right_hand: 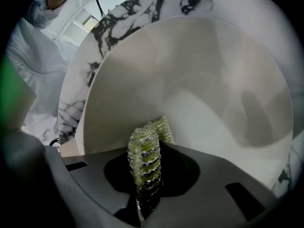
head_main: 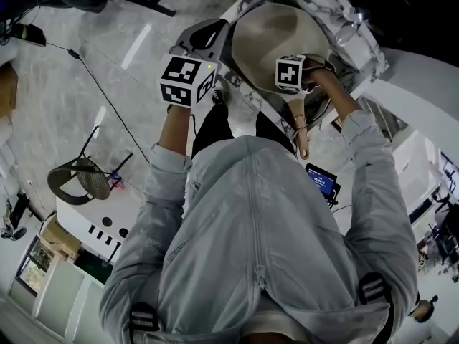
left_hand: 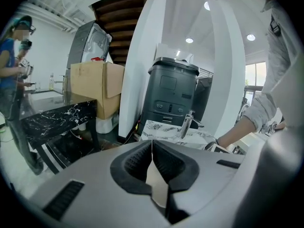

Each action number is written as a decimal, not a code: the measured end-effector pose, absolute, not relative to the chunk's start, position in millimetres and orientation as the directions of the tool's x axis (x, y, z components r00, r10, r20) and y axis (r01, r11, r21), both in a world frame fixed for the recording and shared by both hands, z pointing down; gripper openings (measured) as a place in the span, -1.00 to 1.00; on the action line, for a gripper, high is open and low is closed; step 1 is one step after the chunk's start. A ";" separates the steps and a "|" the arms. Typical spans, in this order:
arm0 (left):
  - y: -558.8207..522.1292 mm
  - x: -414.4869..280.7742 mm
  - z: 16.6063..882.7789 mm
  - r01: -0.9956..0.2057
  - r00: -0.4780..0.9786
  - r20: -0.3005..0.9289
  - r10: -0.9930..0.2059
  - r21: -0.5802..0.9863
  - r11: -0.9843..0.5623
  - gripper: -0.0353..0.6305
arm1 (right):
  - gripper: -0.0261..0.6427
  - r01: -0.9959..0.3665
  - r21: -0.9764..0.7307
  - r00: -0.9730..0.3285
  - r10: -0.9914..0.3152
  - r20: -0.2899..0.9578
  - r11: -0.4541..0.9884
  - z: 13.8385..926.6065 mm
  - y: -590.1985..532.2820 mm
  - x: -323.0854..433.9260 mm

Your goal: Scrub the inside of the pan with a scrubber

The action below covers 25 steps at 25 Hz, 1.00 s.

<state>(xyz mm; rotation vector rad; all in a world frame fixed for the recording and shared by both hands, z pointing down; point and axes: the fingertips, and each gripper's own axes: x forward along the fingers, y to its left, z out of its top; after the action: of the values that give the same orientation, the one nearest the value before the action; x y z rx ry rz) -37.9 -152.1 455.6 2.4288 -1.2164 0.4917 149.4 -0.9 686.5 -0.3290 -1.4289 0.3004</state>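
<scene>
A beige pan (head_main: 264, 34) is held tilted over a marble sink surround (head_main: 361, 36), its wooden handle (head_main: 300, 131) pointing toward the person. My left gripper (head_main: 212, 36) is at the pan's left rim. In the left gripper view my left gripper (left_hand: 152, 145) is shut on a thin beige edge of the pan (left_hand: 156, 186). My right gripper (head_main: 295, 74) is inside the pan. The right gripper view shows my right gripper (right_hand: 149, 144) shut on a green mesh scrubber (right_hand: 145, 159), whose tip rests against the pan's pale inner wall (right_hand: 204, 84).
A chrome faucet (left_hand: 188, 123) stands on the marble top (left_hand: 164, 128), with a black machine (left_hand: 174, 95) behind it. A cardboard box (left_hand: 97, 85), a black marble table (left_hand: 53, 116) and a person (left_hand: 9, 56) are to the left. A chair (head_main: 79, 180) stands on the floor.
</scene>
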 end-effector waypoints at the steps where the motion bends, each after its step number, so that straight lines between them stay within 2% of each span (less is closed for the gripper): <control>1: -152.9 -38.4 456.5 -0.819 0.558 0.468 -0.686 0.177 -0.546 -0.82 | -0.68 -0.002 -0.396 0.123 0.393 0.911 0.918 689.8 -2.4 152.2; 4: -156.4 -40.3 458.9 -0.834 0.539 0.471 -0.699 0.182 -0.520 -0.82 | -0.68 -0.002 -0.369 0.148 0.366 0.919 0.929 701.0 -14.0 161.4; 9: -159.9 -41.4 462.9 -0.849 0.519 0.475 -0.710 0.191 -0.492 -0.82 | -0.68 -0.100 -0.299 0.187 0.313 0.931 0.949 704.4 -43.6 176.0; 12: -160.5 -44.3 465.4 -0.855 0.510 0.478 -0.715 0.195 -0.480 -0.82 | -0.68 -0.135 -0.241 0.167 0.261 0.951 0.961 715.1 -58.2 176.0; 17: -156.3 -51.9 471.0 -0.861 0.501 0.485 -0.716 0.198 -0.469 -0.82 | -0.68 -0.181 -0.071 0.158 0.100 0.982 0.981 728.2 -94.5 178.8; 25: -142.3 -66.6 471.8 -0.865 0.494 0.491 -0.717 0.197 -0.461 -0.82 | -0.68 -0.366 0.009 0.063 0.015 0.998 0.931 738.9 -137.6 158.7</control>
<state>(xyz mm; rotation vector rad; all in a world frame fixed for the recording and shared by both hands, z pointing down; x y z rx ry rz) -66.6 -142.3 471.8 2.3216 -1.3108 0.4775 158.7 -137.6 738.9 0.2891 -1.4860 0.2932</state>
